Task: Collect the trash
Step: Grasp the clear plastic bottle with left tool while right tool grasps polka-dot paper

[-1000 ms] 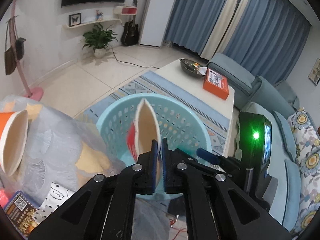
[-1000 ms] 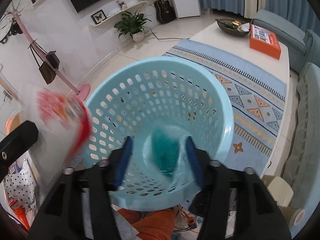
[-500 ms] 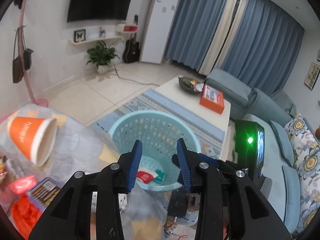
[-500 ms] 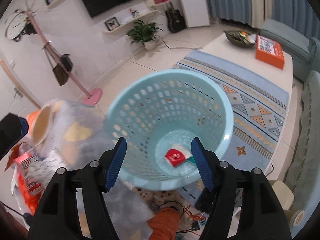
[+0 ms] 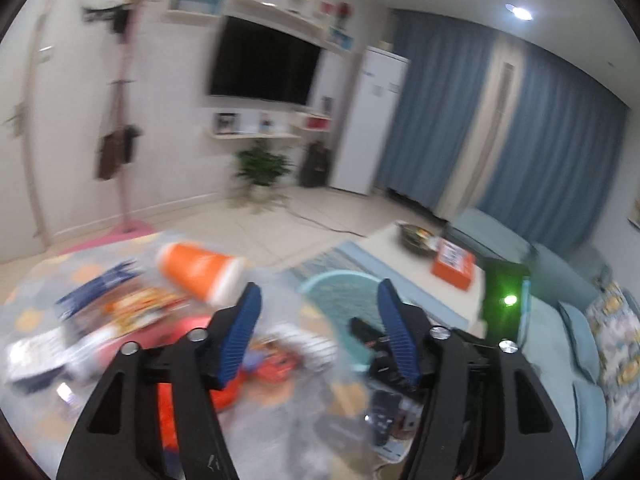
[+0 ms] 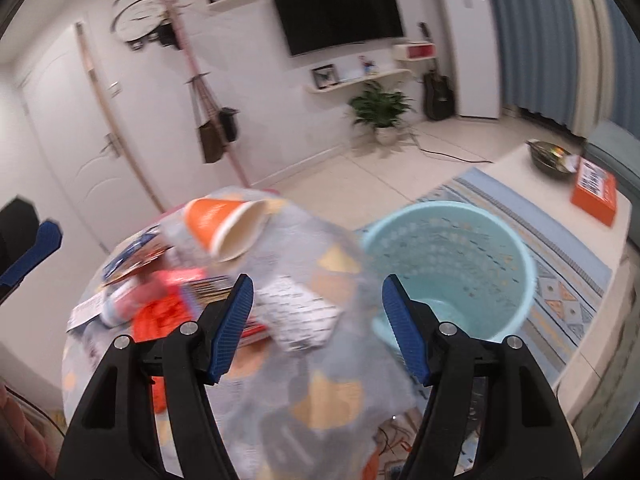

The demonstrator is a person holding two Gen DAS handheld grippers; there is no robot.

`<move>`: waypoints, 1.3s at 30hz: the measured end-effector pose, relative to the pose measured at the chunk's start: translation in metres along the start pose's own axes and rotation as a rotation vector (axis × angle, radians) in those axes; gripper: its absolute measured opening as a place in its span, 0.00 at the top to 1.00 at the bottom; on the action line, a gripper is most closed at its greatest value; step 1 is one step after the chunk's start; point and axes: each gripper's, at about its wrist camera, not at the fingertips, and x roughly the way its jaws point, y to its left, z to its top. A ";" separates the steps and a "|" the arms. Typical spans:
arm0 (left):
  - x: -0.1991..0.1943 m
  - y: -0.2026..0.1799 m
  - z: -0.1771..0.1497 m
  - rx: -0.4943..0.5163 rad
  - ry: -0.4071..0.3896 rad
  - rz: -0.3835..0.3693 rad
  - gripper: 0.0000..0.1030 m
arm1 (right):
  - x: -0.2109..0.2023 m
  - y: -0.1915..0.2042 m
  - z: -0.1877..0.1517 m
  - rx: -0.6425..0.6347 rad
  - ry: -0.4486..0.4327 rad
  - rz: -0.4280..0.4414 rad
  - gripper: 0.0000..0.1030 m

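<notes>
A light blue perforated trash basket (image 6: 448,268) stands on the floor right of a round table (image 6: 320,400); it also shows in the left wrist view (image 5: 340,296). An orange paper cup (image 6: 224,228) lies on its side at the table's far edge, also in the left wrist view (image 5: 200,276). Wrappers and red packets (image 6: 168,312) litter the table. My right gripper (image 6: 316,328) is open and empty above the table. My left gripper (image 5: 318,336) is open and empty, above the table's right side. One blue fingertip (image 6: 36,244) of the left gripper shows at the left.
A patterned rug (image 6: 560,280) and a white coffee table with an orange box (image 6: 596,192) and a dark bowl (image 6: 552,156) lie beyond the basket. A blue sofa (image 5: 592,360) is on the right. A pink coat stand (image 6: 212,100) stands by the wall.
The left gripper opened and dropped the red and white cup into the basket. Both grippers then lifted and swung left, away from the basket and over the littered table, opening wider.
</notes>
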 end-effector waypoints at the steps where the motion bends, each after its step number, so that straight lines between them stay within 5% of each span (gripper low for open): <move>1: -0.007 0.011 -0.002 -0.021 -0.005 0.036 0.36 | 0.003 0.007 -0.002 -0.009 0.010 0.013 0.38; 6: -0.040 0.077 -0.028 -0.143 0.002 0.259 0.29 | 0.019 0.023 -0.009 -0.031 0.047 0.055 0.38; 10: -0.048 0.121 -0.050 -0.244 0.063 0.345 0.28 | 0.033 0.030 -0.011 -0.060 0.049 0.057 0.38; 23: -0.017 0.188 -0.090 -0.526 0.186 0.386 0.28 | 0.092 0.018 -0.013 -0.149 0.206 0.070 0.38; 29: -0.005 0.183 -0.092 -0.488 0.193 0.432 0.24 | 0.099 0.022 -0.013 -0.139 0.232 0.129 0.39; 36: 0.011 0.170 -0.093 -0.416 0.229 0.432 0.23 | 0.098 0.026 -0.015 -0.121 0.260 0.204 0.66; 39: 0.013 0.163 -0.099 -0.381 0.257 0.419 0.27 | 0.092 0.028 -0.017 -0.131 0.255 0.185 0.68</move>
